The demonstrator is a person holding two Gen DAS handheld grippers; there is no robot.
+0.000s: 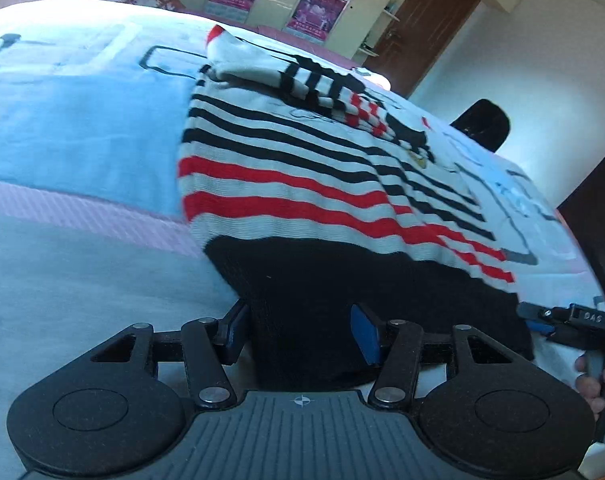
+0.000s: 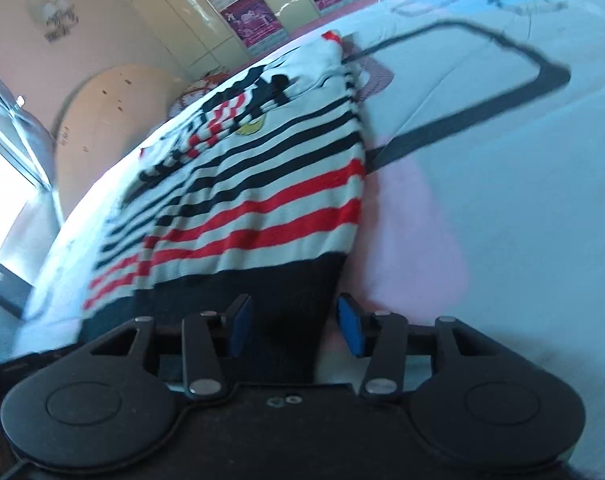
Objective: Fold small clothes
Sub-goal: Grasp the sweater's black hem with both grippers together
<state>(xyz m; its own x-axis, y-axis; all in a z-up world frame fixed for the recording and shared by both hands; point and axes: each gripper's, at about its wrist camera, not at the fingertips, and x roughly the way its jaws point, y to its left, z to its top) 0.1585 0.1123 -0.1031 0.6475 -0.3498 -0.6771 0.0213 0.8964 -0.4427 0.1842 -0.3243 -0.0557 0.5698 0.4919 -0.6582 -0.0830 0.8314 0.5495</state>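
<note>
A small knit sweater (image 1: 302, 184) with black and red stripes on white and a black hem (image 1: 342, 280) lies flat on the bed, one sleeve (image 1: 286, 68) folded across its top. My left gripper (image 1: 300, 332) sits at the near left part of the hem. The black fabric runs between its blue pads (image 1: 364, 334), and the jaws stand apart, not pinched. My right gripper (image 2: 294, 326) is at the hem's (image 2: 278, 292) right corner, open, with a gap of bedcover showing beside one pad (image 2: 350, 328). The right gripper (image 1: 542, 316) also shows at the left wrist view's right edge.
The bed carries a pale blue cover (image 1: 82, 120) with dark line drawings and a pink strip (image 1: 82, 216). A person's hand (image 1: 594, 380) holds the right gripper. A wardrobe with posters (image 2: 242, 12), a brown door (image 1: 422, 24) and a black chair back (image 1: 484, 120) stand beyond the bed.
</note>
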